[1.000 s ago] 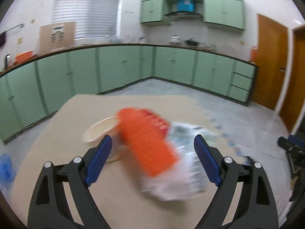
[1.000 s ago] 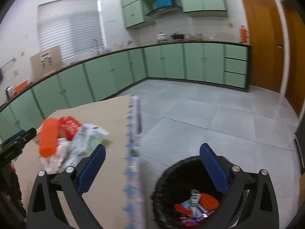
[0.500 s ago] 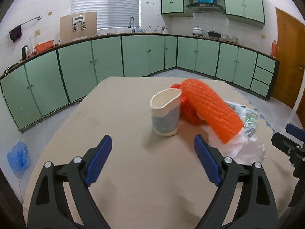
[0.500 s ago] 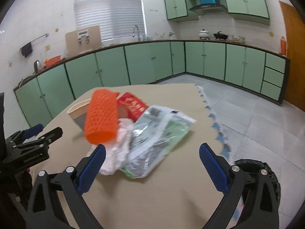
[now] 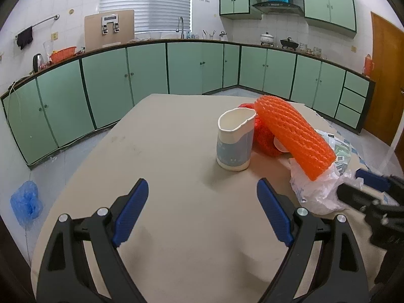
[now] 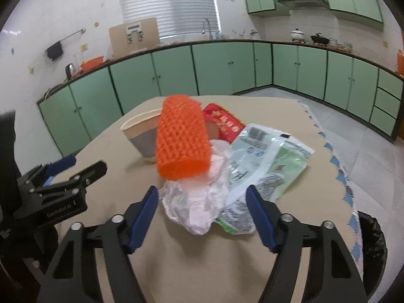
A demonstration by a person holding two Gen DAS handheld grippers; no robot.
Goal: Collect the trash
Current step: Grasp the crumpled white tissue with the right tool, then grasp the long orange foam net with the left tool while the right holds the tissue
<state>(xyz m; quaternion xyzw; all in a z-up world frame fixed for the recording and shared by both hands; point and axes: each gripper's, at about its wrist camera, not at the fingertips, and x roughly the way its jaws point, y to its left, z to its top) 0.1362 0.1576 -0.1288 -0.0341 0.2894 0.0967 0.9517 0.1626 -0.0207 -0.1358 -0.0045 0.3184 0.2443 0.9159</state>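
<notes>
beige table [image 5: 156, 151] | ribbed orange foam sleeve [image 6: 181, 139] over crinkled plastic | left gripper [image 5: 202, 214] fingers apart | right gripper [image 6: 202, 217] fingers closing, untouching

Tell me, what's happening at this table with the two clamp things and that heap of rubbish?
A person is clearing trash with a hand-held gripper in each hand. The right gripper is closing its jaws around a crumpled white plastic bag at the near edge of the pile, under an orange foam net. The left gripper is open and empty, facing a paper cup. A black-lined bin waits beside the table.
</notes>
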